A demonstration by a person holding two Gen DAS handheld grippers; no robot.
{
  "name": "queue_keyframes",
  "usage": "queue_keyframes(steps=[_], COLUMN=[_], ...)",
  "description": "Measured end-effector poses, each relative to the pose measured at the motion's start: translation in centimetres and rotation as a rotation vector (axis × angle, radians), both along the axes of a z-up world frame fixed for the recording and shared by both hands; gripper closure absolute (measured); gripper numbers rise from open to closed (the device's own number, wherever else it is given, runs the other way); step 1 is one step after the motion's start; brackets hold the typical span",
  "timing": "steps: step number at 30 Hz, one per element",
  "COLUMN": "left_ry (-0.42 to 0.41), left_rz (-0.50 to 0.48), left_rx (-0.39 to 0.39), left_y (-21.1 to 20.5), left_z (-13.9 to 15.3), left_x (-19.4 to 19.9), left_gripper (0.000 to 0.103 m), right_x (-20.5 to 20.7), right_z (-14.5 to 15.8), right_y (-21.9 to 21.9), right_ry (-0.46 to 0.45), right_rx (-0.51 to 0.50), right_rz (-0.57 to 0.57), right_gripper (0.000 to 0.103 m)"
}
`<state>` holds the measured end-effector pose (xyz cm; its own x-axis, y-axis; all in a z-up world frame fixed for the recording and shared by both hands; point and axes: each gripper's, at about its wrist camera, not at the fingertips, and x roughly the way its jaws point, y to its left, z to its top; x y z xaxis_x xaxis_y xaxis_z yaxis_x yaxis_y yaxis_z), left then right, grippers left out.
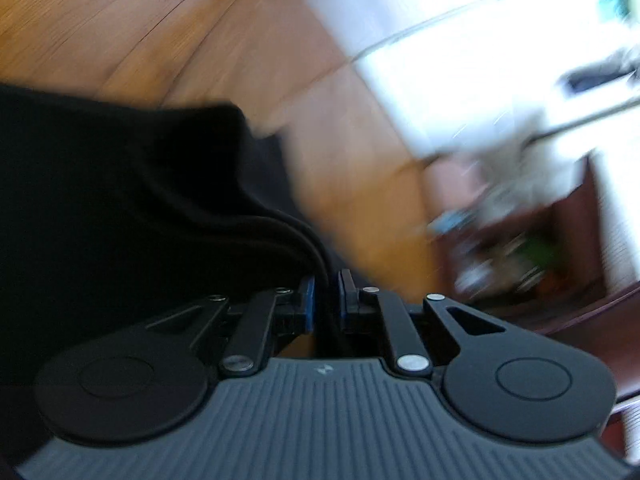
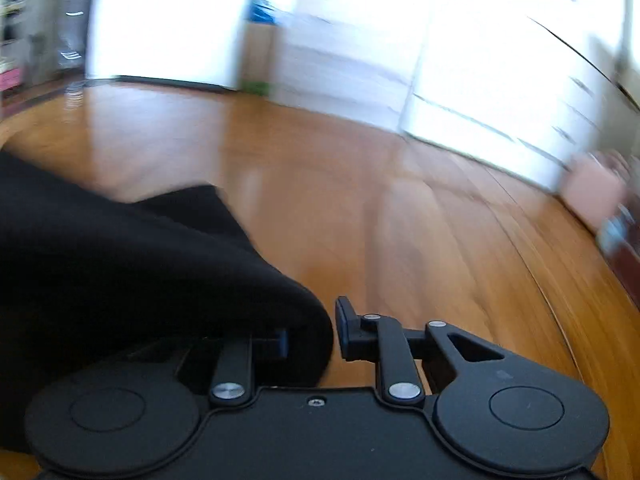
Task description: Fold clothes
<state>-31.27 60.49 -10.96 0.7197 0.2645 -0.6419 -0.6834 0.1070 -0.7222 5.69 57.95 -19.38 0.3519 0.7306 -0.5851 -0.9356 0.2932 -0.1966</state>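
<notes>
The left gripper (image 1: pixel 326 292) is clamped on the hem of the black garment (image 1: pixel 120 200), probably to lift it above the wooden floor (image 1: pixel 160 20). In the right gripper (image 2: pixel 312 336) the cloth lies between the fingers; I cannot tell if they press it.

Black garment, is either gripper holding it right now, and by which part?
The left gripper pinches the black garment by a doubled edge. On the right gripper, cloth lies between the fingers, but a gap shows at one finger: not gripped.
</notes>
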Motion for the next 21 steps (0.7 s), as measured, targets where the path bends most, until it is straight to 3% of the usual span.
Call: queue_keyframes(steps=[3, 5, 9, 11, 14, 15, 16, 18, 21], left_ry=[0.279, 0.247, 0.086, 0.034, 0.116, 0.166, 0.176, 0.186, 0.113], left_rz=[-0.035, -0.001, 0.118, 0.153, 0.135, 0.107, 0.072, 0.002, -0.024], left_rx=[-0.056, -0.067, -0.090, -0.053, 0.124, 0.192, 0.202, 0.208, 0.162], left_y=[-1.9, -1.8, -0.6, 0.4, 1.4, 1.6, 2.1, 2.9, 3.9], left_z=[-3.5, -3.9, -4.0, -3.6, -2.6, -2.4, -2.7, -3.3, -4.8], left_x=[0.4, -0.3, -2.7, -3.3, -2.4, -1.6, -0.9, 0.4, 1.7], left_gripper=[0.093, 0.093, 0.062, 0.060, 0.040, 0.026, 0.021, 0.021, 0.014], right_x=[-0.4, -0.8, -0.4, -0.4, 0.2, 0.3, 0.5, 1.0, 1.5], right_z=[-1.9, -1.7, -1.0, -1.0, -1.5, -1.5, -1.6, -1.6, -1.6], right_y=[-1.1, -2.1, -3.4, -3.4, -2.3, -2.3, -2.1, -1.4, -0.8], right_ry=[-0.039, -0.043, -0.041, -0.063, -0.082, -0.083, -0.084, -0.092, -0.098], right_rx=[-0.046, -0.027, -0.034, -0.039, -0.038, -0.035, -0.033, -0.036, -0.044], right_rz=[0.010, 0.025, 0.053, 0.072, 0.076, 0.076, 0.082, 0.096, 0.104], right_gripper=[0.079, 0.077, 0.070, 0.070, 0.066, 0.065, 0.065, 0.064, 0.061])
